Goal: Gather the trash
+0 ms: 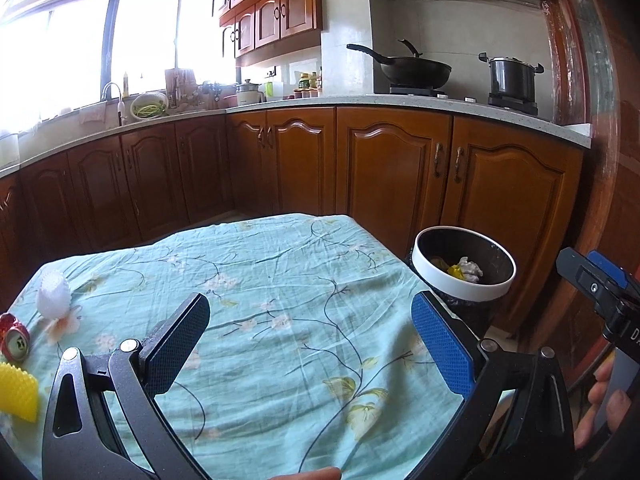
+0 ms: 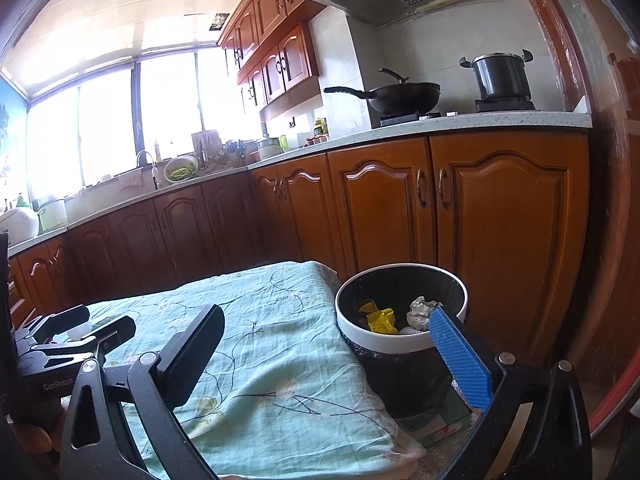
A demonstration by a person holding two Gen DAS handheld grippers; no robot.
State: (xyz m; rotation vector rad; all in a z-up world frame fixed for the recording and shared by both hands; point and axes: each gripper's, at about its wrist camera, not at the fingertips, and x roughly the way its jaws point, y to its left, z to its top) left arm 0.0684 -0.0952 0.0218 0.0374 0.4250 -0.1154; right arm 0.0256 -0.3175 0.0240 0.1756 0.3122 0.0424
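Note:
A round trash bin [image 1: 460, 282] [image 2: 396, 342] with a white rim and a black liner stands off the table's right edge. It holds crumpled paper [image 2: 420, 312] and yellow scraps [image 2: 380, 320]. On the table's left side lie a white foam net [image 1: 52, 294], a red can [image 1: 15, 340] and a yellow spiky piece [image 1: 16, 390]. My left gripper [image 1: 310, 338] hovers open over the middle of the cloth, holding nothing. My right gripper [image 2: 324, 352] is open and empty too, between the table's right edge and the bin.
The table wears a light green floral cloth [image 1: 280, 280] [image 2: 260, 344]. Brown cabinets [image 1: 384, 168] and a countertop run behind it, with a wok [image 1: 412, 68] and a pot [image 1: 512, 78] on the stove. A hand [image 1: 604, 404] shows at the lower right.

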